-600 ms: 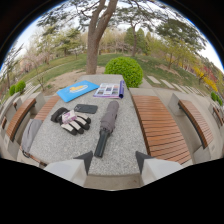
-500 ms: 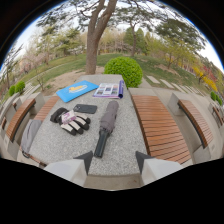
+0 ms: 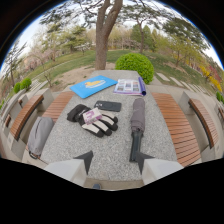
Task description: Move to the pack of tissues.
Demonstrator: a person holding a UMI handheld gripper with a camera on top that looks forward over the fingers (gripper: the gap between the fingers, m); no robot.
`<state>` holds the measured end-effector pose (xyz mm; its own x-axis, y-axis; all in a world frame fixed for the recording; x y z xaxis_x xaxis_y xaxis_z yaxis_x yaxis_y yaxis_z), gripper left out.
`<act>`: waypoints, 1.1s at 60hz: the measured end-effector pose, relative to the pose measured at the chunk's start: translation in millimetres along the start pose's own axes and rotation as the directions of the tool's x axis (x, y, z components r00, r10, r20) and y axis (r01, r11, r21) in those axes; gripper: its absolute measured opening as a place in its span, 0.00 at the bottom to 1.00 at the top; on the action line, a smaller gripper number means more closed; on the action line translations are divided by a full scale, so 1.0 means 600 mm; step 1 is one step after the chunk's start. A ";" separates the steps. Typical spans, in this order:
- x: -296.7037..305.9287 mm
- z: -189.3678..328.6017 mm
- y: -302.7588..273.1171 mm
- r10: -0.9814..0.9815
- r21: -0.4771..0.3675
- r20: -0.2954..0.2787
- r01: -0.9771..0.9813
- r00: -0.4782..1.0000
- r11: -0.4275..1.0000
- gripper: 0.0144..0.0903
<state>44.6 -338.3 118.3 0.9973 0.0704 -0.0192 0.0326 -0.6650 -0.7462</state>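
Seen from the camera riding on it, the tool (image 3: 114,167) is held level over the near edge of a grey stone tabletop (image 3: 112,150), pointing straight along it toward 12 o'clock. Its two fingers (image 3: 86,159) stand well apart with nothing between them, their dark tips just over the near part of the stone.

Beyond the fingers, at about 11 o'clock, the pack of tissues (image 3: 92,116) lies on top of a pair of black-and-white gloves (image 3: 94,119), well ahead of the tool and untouched. Just past the gloves a black phone (image 3: 108,105) lies flat. At 1 o'clock a folded grey umbrella (image 3: 136,127) lies lengthwise, its handle close to the right finger. Farther out, a blue folder (image 3: 93,86) sits at 11 o'clock and an open booklet (image 3: 130,86) at 12 to 1 o'clock.

Wooden slatted benches (image 3: 175,125) flank the tabletop on both sides; a grey bag (image 3: 39,135) rests at 9 o'clock. The setting is a park: a tree trunk (image 3: 104,35), a round green bush (image 3: 135,66), grass and sky.
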 end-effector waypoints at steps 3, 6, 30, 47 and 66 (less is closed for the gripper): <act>-0.034 0.021 -0.014 0.002 0.000 -0.006 -0.002 1.000 1.000 0.92; -0.056 0.038 -0.023 0.005 -0.008 -0.012 -0.005 1.000 1.000 0.92; -0.137 0.229 -0.101 0.030 -0.039 -0.082 -0.033 0.996 0.999 0.92; -0.142 0.341 -0.128 0.024 -0.050 -0.112 -0.030 0.993 0.998 0.93; -0.147 0.367 -0.134 0.025 -0.054 -0.115 -0.031 0.993 0.998 0.92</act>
<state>-60.6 -127.1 33.3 0.9987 -0.0320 0.0388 0.0049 -0.7063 -0.7079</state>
